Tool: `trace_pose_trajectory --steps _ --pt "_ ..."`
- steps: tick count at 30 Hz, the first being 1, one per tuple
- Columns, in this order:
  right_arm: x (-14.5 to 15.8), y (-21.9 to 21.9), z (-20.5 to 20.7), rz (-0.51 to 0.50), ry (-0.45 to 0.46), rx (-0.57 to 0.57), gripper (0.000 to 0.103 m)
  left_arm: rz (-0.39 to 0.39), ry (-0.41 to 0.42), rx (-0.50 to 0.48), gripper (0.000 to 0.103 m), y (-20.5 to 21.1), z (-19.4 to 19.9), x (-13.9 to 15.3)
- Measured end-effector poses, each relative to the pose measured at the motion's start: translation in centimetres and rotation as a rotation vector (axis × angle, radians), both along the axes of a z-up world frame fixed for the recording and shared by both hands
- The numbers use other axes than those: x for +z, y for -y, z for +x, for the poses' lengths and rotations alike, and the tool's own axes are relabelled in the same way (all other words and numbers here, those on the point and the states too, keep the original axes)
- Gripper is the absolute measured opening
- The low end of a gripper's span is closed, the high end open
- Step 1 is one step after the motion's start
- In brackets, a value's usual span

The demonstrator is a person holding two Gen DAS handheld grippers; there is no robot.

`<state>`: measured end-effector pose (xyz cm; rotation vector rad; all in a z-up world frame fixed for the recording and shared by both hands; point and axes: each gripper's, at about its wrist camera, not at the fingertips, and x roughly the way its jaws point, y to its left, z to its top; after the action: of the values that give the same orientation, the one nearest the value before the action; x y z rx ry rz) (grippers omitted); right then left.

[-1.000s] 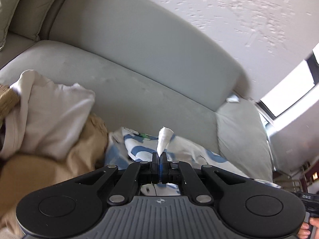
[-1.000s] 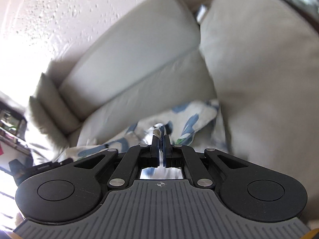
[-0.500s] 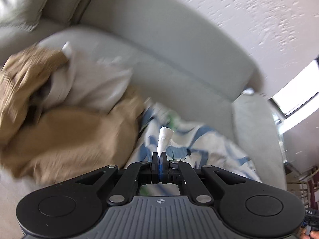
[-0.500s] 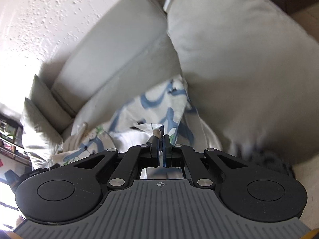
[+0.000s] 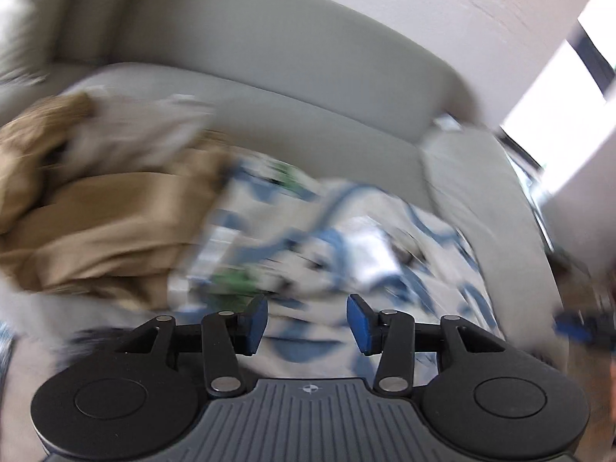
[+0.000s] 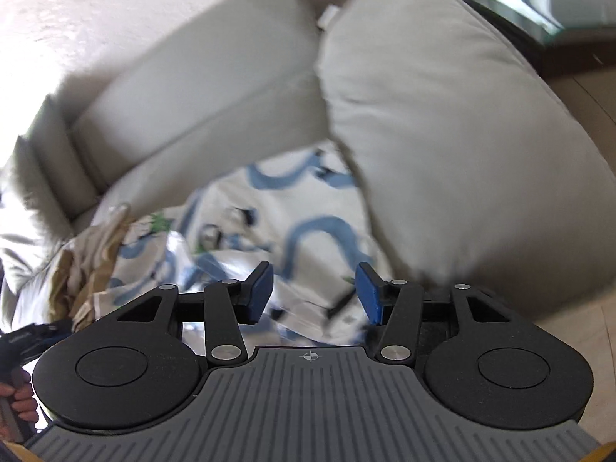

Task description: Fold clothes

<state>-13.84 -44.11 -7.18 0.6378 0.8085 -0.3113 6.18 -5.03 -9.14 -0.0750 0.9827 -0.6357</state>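
Sofa (image 5: 292,88) cushions carry the blue-patterned garment (image 5: 346,238), lying crumpled beside tan clothes (image 5: 115,211); left gripper (image 5: 306,321) and right gripper (image 6: 313,292) both gape empty above it.

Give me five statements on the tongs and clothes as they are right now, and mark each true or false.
1. The left tongs are clamped on the blue-and-white printed garment. False: they are open and hold nothing.
2. The right tongs are open. True.
3. The tan garment lies to the right of the printed one in the left wrist view. False: it lies to its left.
4. The printed garment lies on the sofa seat. True.
5. The printed garment is neatly folded. False: it lies crumpled.
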Motion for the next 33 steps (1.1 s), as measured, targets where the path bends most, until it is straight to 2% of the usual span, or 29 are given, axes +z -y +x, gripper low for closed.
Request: trace_pose_trajectory --steps 6,12,27,33 --pt "-2.5 -3.1 2.1 0.078 -0.042 0.09 0.054 0.048 -0.071 -0.137 0.048 5.0 -3.1 -3.1" --pt "-5.2 -6.1 3.9 0.153 -0.095 0.169 0.054 0.17 -0.026 -0.169 0.056 5.8 -4.8 -5.0" --pt "-5.5 -6.7 3.6 0.138 -0.128 0.173 0.054 0.132 -0.051 -0.133 0.058 6.2 -4.7 -5.6" --pt "-4.9 -8.3 5.8 0.084 -0.127 0.254 0.054 0.157 -0.043 -0.125 0.063 5.9 -5.1 -5.5"
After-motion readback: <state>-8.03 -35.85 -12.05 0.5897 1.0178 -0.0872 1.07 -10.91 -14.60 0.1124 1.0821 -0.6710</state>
